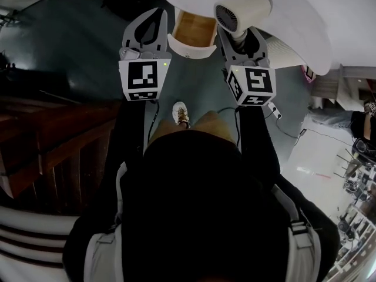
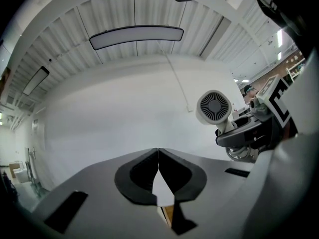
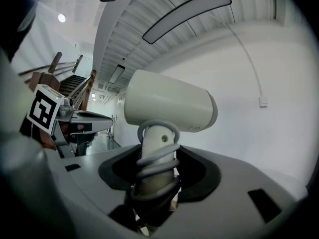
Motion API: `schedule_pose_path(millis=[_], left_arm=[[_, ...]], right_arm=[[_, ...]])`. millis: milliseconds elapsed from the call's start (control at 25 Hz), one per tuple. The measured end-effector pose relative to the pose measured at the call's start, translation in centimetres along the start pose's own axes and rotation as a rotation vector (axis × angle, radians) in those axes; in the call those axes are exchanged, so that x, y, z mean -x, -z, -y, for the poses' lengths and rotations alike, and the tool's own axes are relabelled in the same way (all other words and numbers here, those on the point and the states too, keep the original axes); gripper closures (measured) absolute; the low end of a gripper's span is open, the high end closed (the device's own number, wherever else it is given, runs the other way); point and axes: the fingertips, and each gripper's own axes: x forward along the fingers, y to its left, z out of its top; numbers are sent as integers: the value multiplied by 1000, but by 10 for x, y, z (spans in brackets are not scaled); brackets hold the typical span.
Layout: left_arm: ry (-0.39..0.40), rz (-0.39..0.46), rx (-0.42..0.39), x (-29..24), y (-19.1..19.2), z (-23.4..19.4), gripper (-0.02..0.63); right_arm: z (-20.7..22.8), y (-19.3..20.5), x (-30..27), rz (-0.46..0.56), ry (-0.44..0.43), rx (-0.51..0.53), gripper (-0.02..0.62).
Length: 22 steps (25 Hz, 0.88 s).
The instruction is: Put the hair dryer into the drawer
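A cream hair dryer (image 1: 242, 10) stands upright in my right gripper (image 1: 242, 39), which is shut on its handle. In the right gripper view the dryer (image 3: 169, 103) fills the middle, and a grey cord (image 3: 155, 171) is coiled round the handle between the jaws. Just left of it in the head view is an open drawer (image 1: 191, 50) with a white front and a wooden inside. My left gripper (image 1: 157, 13) hangs left of the drawer, shut and holding nothing (image 2: 158, 156). The left gripper view shows the dryer (image 2: 215, 107) at the right.
A white rounded top (image 1: 305, 16) overhangs the drawer at the upper right. Dark wooden stairs (image 1: 53, 140) run along the left. The person's shoe (image 1: 181, 113) is on the grey floor, and a cable (image 1: 282, 122) trails to the right. A white wall (image 2: 124, 108) stands ahead.
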Motion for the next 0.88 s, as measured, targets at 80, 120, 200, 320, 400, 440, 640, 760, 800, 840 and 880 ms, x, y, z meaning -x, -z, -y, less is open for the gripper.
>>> schedule_pose_path(millis=[80,120,200,320,400,440,640,760,800,840,880], left_arm=[[7,-1,5,-4,2,-5,589],[9,-2,8,-6,3,-8,589],[12,-5,13,-9,6,-9,589],[17,-8,24,-12,12,-8,591],[21,-3,31,-15,13,-9,591],[20,-1,33,-16,13,-10,589],[-1,-6,31,-22,15,-19,589],[-15,-7,26,-28,14,-25,591],[-20,-6,23,-31,13,-26,589],[-25,-4,20,-35,12,-27,591],[-30,-4,16,-40,11,-28,591]], right_arm=[[-1,0,-5,-7,6,0,369],[-1,0,-8,-12,7,1,368],[-1,2,-10,-23,8,5,368],[-1,8,-14,-37,4,8,368],[0,10,-19,-39,1,7,368],[1,10,-22,-40,-3,6,368],[-2,9,-41,-45,-41,8,368],[-3,5,-55,-37,-68,12,368],[-2,4,-61,-35,-78,13,368],[0,3,-67,-32,-88,13,368],[2,2,-73,-29,-98,13,368]])
